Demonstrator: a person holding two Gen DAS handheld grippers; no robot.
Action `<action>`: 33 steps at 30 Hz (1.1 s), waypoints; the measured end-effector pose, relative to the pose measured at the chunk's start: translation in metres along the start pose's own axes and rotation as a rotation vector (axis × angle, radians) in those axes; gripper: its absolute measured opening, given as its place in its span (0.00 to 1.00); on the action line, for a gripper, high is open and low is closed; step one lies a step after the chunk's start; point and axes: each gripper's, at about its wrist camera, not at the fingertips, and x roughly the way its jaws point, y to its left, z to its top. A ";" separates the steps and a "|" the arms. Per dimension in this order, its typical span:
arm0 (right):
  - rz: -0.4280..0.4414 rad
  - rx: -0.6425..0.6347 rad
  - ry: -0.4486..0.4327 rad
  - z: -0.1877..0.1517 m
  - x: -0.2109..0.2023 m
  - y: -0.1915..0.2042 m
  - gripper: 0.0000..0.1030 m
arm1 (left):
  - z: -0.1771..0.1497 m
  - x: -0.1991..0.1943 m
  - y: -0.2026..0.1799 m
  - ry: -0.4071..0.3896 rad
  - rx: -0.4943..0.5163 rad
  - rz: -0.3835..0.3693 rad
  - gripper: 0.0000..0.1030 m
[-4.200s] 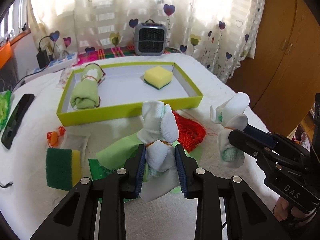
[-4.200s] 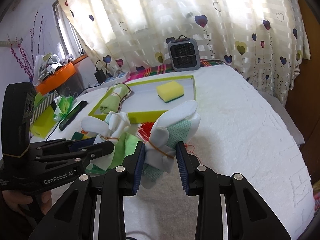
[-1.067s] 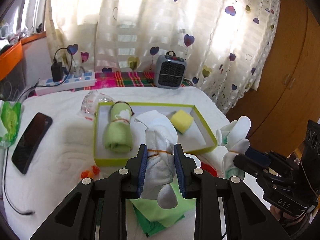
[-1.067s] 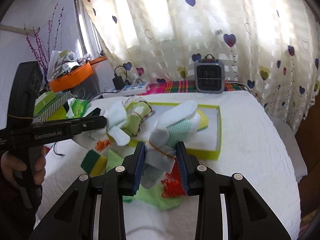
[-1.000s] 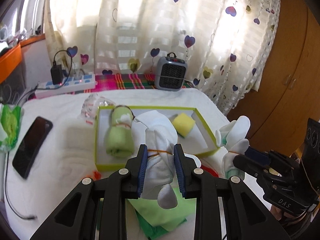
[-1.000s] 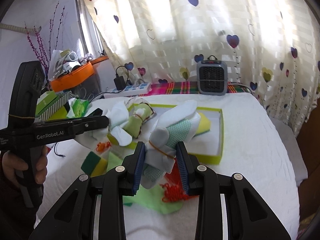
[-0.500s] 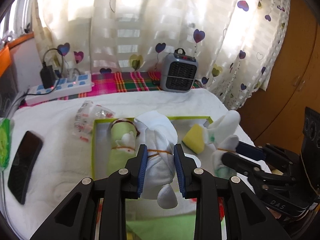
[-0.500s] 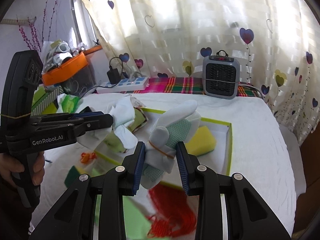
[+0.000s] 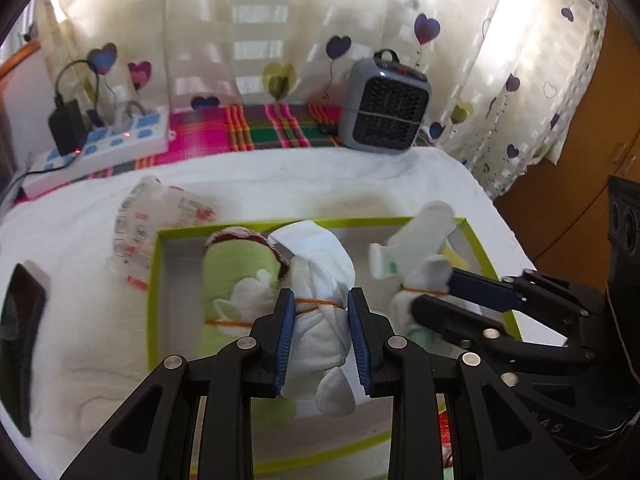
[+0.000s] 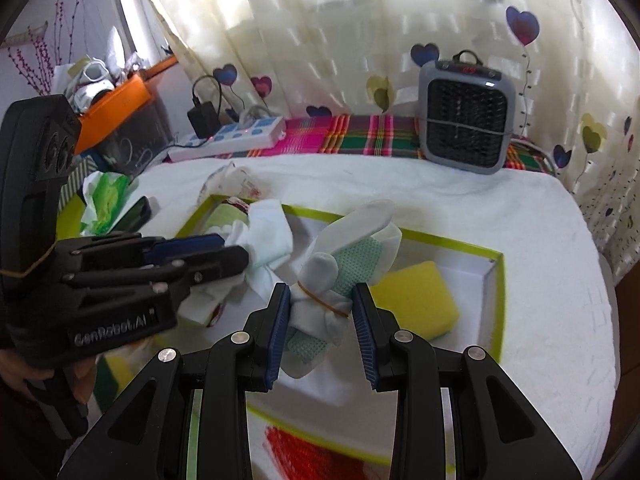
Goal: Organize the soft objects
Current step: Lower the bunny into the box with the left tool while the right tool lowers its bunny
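Both hand-held grippers — left, right — seemingly (blurred) above the tray.

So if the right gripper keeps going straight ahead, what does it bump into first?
Probably the white floor of the green tray, just left of the yellow sponge. The right gripper holds a glove bundle; depth is uncertain.

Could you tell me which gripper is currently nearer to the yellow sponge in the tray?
The right gripper: its bundle hangs just left of the yellow sponge. The left gripper sits further left, beside the green towel roll, with the right gripper between it and the sponge.
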 end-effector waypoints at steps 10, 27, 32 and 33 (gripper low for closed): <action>-0.013 -0.021 0.062 0.006 0.028 -0.002 0.32 | 0.003 0.016 0.009 -0.002 0.026 0.119 0.25; -0.079 -0.022 0.051 0.006 0.030 -0.002 0.34 | 0.002 0.016 0.012 -0.011 0.024 0.150 0.27; -0.086 -0.028 0.046 0.004 0.029 -0.001 0.34 | 0.001 0.017 0.011 -0.012 0.026 0.147 0.30; -0.086 -0.024 0.044 0.004 0.029 -0.001 0.35 | 0.000 0.017 0.011 -0.013 0.025 0.144 0.31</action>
